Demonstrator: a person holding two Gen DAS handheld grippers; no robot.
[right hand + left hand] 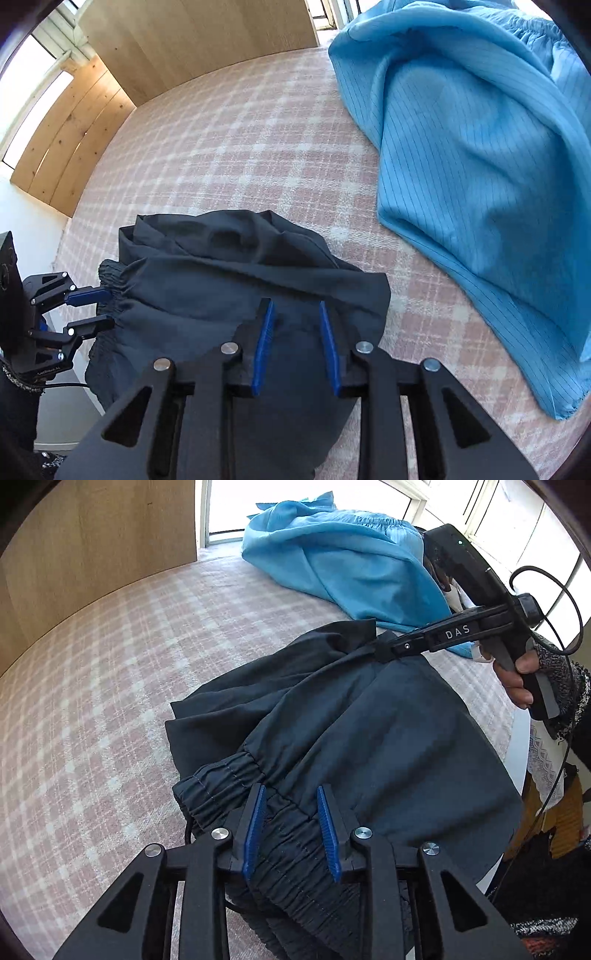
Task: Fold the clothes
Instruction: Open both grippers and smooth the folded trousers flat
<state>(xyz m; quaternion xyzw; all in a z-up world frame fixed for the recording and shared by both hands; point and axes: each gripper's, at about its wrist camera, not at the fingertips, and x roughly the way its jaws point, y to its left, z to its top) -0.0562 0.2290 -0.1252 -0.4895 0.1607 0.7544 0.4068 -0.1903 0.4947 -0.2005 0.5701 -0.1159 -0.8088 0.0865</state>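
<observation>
A dark navy garment (369, 720) with an elastic waistband (221, 775) lies bunched on a pink plaid cover (110, 664). My left gripper (291, 786) has the gathered waistband between its blue pads and is shut on it. The right wrist view shows the same garment (207, 280), with the left gripper (110, 307) pinching the waistband at the garment's left end. My right gripper (295, 302) is shut on a fold of the dark cloth at the opposite edge. In the left wrist view the right gripper (380, 650) clamps that edge, and creases run out from it.
A light blue garment (332, 554) (480, 147) lies crumpled beyond the dark one, a strip of plaid cover (258, 147) between them. Wooden panels (92, 535) (203, 33) border the far side, with bright windows (517, 509) behind. A hand (513, 679) holds the right gripper's handle.
</observation>
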